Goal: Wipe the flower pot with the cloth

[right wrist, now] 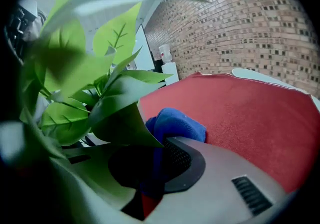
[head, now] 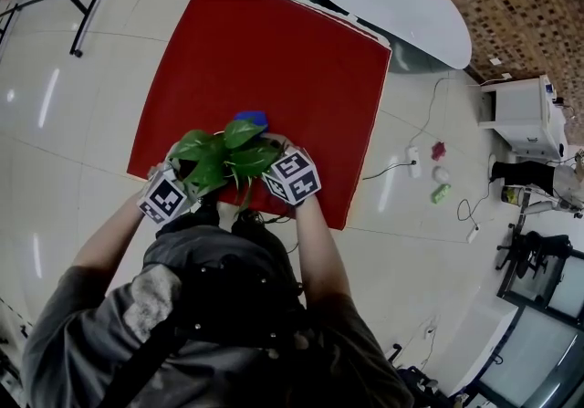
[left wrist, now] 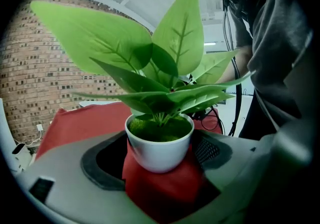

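The small round white flower pot [left wrist: 158, 147] is clamped in the left tongs [left wrist: 159, 167]. The soft blue cloth [right wrist: 176, 125] is pinched in the right tongs [right wrist: 149, 169].

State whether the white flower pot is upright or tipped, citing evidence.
Upright: in the left gripper view the flower pot sits level in the left tool, opening facing up and leaves rising above it.

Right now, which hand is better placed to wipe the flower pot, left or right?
Right. The right tool is shut on the blue cloth, close beside the leaves, while the left tool clamps the white flower pot and likely must steady it.
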The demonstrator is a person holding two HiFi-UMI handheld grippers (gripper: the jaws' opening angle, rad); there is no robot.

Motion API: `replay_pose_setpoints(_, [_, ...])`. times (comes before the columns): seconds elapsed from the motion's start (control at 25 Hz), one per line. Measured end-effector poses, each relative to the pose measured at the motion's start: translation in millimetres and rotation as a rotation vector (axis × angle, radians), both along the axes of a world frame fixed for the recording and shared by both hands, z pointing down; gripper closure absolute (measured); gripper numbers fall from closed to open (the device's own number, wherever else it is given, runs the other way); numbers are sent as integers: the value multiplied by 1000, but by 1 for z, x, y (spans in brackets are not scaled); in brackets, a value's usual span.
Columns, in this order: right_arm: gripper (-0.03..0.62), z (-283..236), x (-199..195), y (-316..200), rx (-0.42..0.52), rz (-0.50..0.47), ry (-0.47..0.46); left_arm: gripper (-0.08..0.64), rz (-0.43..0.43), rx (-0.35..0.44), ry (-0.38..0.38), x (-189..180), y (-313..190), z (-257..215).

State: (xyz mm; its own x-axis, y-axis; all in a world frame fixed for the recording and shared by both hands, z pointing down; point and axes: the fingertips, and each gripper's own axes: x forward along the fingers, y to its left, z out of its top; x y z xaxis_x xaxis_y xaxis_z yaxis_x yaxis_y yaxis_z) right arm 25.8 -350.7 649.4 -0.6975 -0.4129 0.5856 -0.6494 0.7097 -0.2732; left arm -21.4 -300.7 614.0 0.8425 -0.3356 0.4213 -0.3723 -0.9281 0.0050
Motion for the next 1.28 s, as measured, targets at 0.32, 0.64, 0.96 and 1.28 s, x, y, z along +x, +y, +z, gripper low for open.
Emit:
replay_pose_setpoints(0.32, [535,-10,17,4,16,225,-84,112,-36,6,15,-1,2,-5])
replay_pose_setpoints(0.64, [535,-26,106,39,21,570,-56,114,-70,22,-8,-30,9,-9])
replay_pose_setpoints(0.96, [535,-64,180,82,80,822,-34,121,-333,-68,58,-92,6,-17])
replay_pose_setpoints(1.28, [535,-132,201,172,241,836,-150,345,-551,71,89,-124,65,-77])
